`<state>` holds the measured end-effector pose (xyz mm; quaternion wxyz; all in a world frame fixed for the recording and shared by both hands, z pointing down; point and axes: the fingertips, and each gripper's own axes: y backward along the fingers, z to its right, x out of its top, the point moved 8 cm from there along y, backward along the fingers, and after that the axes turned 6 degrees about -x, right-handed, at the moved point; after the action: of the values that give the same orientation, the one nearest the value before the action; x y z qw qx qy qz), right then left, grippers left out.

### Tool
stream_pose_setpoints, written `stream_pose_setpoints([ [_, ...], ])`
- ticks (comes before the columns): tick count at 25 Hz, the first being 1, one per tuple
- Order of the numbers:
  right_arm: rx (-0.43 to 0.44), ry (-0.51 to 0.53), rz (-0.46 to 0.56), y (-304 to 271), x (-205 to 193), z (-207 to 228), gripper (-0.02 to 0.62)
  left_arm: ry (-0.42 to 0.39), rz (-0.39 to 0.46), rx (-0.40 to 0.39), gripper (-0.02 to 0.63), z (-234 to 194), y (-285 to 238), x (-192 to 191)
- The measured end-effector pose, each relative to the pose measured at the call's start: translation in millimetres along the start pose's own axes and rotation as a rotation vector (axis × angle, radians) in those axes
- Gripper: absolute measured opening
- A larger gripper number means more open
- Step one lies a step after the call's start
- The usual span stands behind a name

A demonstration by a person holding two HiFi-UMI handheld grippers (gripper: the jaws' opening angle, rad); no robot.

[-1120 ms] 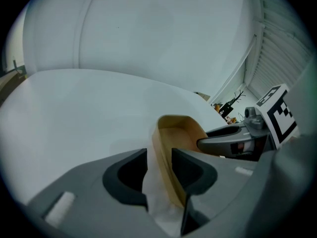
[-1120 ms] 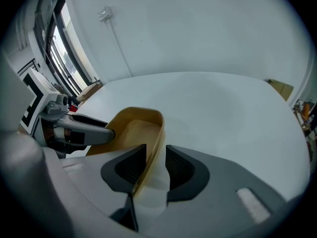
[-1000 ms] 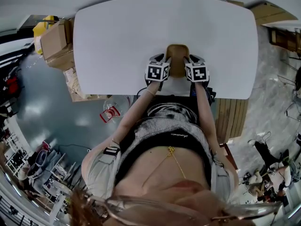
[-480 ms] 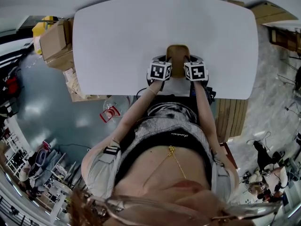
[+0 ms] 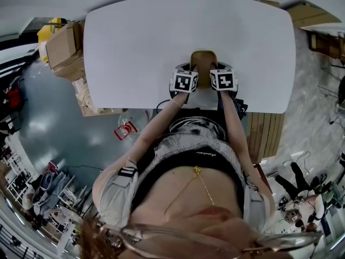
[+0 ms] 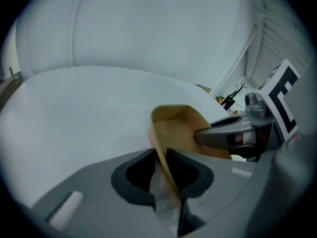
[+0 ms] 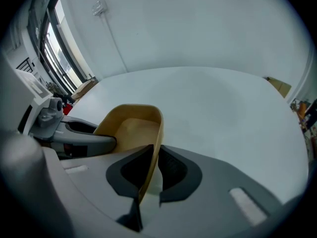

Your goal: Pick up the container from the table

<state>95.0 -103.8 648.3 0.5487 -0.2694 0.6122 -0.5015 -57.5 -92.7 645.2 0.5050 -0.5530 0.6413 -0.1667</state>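
Tan container (image 5: 204,58) sits on the white table (image 5: 135,47); the left gripper (image 6: 161,155) pinches one wall and the right gripper (image 7: 154,151), jaws just closing, pinches the other, so both can lift it

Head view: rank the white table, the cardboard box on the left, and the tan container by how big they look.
1. white table
2. cardboard box
3. tan container, partly covered, so only its visible part is judged

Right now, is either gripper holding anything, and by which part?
Both hold the tan container: the left gripper clamps its left side wall, the right gripper, whose jaws have just been closing, its right wall.
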Motion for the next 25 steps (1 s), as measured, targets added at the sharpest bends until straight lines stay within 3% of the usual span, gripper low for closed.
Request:
stream_pose_setpoints([
  [25, 0.014, -0.019, 0.025, -4.9, -1.5, -1.8, 0.060, -0.002, 0.031, 0.005, 0.080, -7.3, -3.4, -8.0],
])
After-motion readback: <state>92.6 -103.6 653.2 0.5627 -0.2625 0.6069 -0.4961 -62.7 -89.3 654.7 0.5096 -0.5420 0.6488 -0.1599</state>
